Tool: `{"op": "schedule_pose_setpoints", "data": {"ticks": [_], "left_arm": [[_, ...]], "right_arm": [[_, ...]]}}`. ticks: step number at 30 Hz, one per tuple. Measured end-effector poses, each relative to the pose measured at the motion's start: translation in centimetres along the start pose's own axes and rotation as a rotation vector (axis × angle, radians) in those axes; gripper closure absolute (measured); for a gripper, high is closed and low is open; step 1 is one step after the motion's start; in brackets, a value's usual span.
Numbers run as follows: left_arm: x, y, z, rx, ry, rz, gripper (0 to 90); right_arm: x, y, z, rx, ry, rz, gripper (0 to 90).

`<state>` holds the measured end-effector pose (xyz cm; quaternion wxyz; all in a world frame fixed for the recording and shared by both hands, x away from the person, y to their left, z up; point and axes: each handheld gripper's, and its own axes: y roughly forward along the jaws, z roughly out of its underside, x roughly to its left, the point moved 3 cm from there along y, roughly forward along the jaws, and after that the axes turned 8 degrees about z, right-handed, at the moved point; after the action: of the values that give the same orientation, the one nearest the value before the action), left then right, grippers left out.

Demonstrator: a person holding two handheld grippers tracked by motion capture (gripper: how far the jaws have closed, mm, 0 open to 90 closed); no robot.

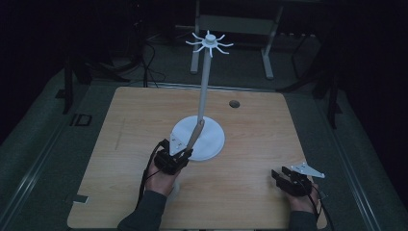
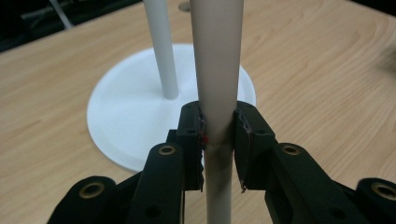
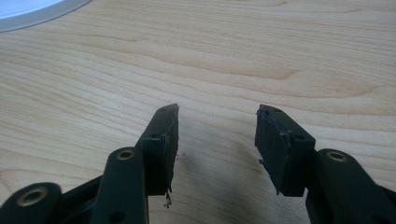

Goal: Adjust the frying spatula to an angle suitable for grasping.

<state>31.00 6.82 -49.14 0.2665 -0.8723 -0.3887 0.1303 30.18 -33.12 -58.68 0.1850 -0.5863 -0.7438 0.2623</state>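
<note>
My left claw (image 2: 218, 140) clamped the pale tapered rod (image 2: 217, 79); right claw (image 3: 217, 140) gaped, idle. Rod could slip: smooth, tilted.

Light wood-grain bench (image 1: 250, 192) with rounded corners, and that's pretty much the whole workspace. There's a small dark round hole (image 1: 234, 103) in the top near the far edge. By the near left corner there's a little grey tab (image 1: 79, 198) sticking out. The grey floor (image 1: 43, 125) around it has a dark "ID" marking (image 1: 80, 120) on the left. Behind the bench stands a pale metal frame (image 1: 267, 53), with dark cables (image 1: 149, 62) trailing on the floor to its left. The rest back there is too dark to make out.
</note>
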Motion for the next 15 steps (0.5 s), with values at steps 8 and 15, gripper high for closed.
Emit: {"op": "schedule_pose_setpoints", "data": {"ticks": [8, 15], "left_arm": [[-0.5, -0.4, -0.7, -0.049, 0.025, -0.023, 74.3], [-0.5, -0.5, -1.1, -0.092, 0.007, -0.042, 74.3]], "right_arm": [[0.0, 0.0, 0.0, -0.001, 0.001, 0.000, 49.2], [0.0, 0.0, 0.0, -0.001, 0.000, 0.001, 49.2]]}}
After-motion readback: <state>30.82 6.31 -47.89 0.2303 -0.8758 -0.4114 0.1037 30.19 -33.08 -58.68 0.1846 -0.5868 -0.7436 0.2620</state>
